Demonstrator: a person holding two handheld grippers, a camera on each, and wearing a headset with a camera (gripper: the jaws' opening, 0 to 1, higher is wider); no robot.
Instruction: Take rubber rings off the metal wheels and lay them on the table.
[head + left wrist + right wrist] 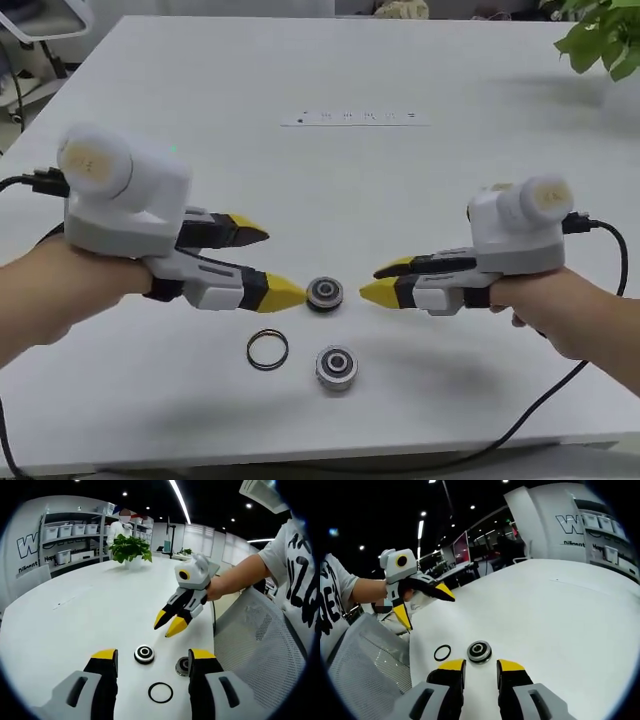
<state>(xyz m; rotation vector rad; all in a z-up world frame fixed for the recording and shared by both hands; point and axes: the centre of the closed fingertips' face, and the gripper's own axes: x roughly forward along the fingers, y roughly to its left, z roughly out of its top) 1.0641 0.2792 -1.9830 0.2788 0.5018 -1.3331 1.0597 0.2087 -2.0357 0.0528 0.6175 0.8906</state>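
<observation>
The left gripper (283, 264) comes in from 9 o'clock with its yellow-tipped jaws spread wide and nothing held. Its lower tip is just beside the small metal wheel with a black rubber rim (325, 293).

Because that wheel is round and stands free on the smooth white table (300, 170), a push from one jaw alone would likely send it rolling or skidding toward 3 o'clock. If the jaws pinch the metal rather than the rubber, the ring will probably stay on and the whole wheel will lift.

At 7 o'clock from that wheel lies a loose black rubber ring (250, 350). At 6 o'clock stands a second, silver-rimmed wheel (337, 366), which appears already stripped. A low sweep of the left jaws could drag either of these.

The right gripper (369, 282) faces in from 3 o'clock, its jaws narrowly parted and empty. The two grippers point tip to tip across the wheel, so if both close in together they could knock each other.

Toward 12 o'clock the tabletop is broad and bare, which gives plenty of room to lay rings down. At 6 o'clock the near edge is close behind the stripped wheel, and a black cable (520, 422) trails along it, so anything nudged that way could drop off.
</observation>
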